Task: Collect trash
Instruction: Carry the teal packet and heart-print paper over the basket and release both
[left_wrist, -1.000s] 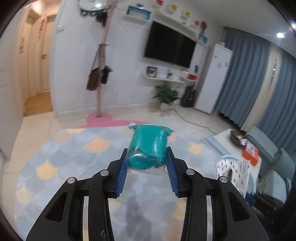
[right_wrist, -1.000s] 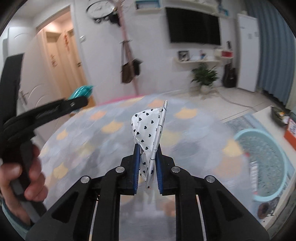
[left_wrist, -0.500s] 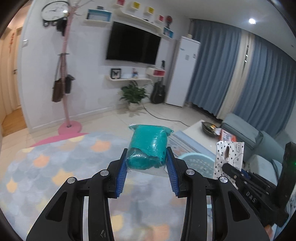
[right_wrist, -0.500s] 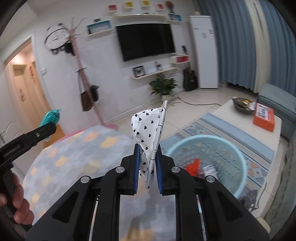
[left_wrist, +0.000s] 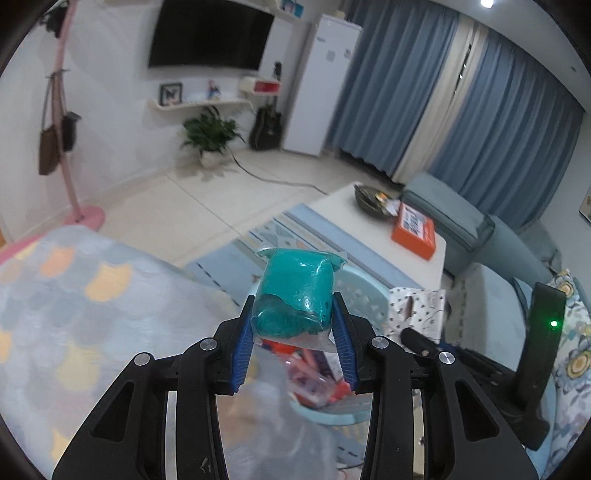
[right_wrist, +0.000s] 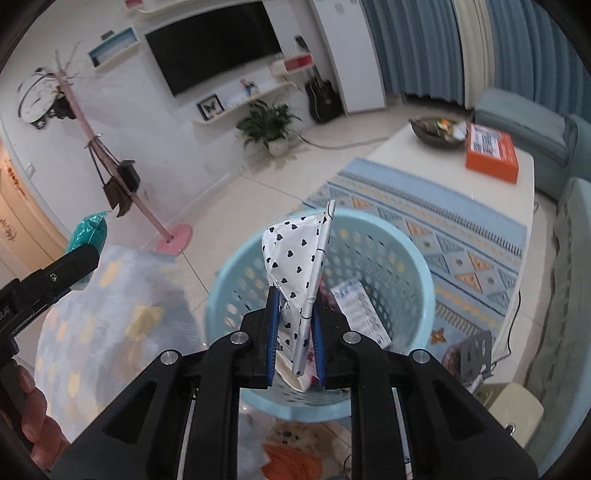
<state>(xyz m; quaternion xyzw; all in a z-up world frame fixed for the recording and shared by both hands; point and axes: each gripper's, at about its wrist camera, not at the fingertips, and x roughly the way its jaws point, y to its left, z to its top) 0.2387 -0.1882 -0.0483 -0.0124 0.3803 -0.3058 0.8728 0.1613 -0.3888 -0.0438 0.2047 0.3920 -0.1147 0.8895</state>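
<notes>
My left gripper (left_wrist: 294, 334) is shut on a teal plastic-wrapped packet (left_wrist: 297, 295) and holds it above the near rim of a light blue perforated basket (left_wrist: 364, 295). My right gripper (right_wrist: 295, 328) is shut on a white wrapper with black hearts (right_wrist: 295, 254) and holds it over the same basket (right_wrist: 417, 266), which has several pieces of trash inside. The left gripper with its teal packet (right_wrist: 88, 230) shows at the left of the right wrist view. The heart wrapper (left_wrist: 417, 306) shows at the right of the left wrist view.
A white coffee table (right_wrist: 491, 192) with an orange box (right_wrist: 489, 151) and a dark bowl (right_wrist: 436, 129) stands behind the basket. A blue sofa (left_wrist: 461, 221) is at right. A pastel rug (left_wrist: 74, 295) lies at left. A pink coat stand (right_wrist: 110, 166) and a potted plant (right_wrist: 267, 125) stand by the wall.
Both grippers have swung right from over the pastel rug to the blue basket, still holding their items. The right gripper is now over the basket's opening.
</notes>
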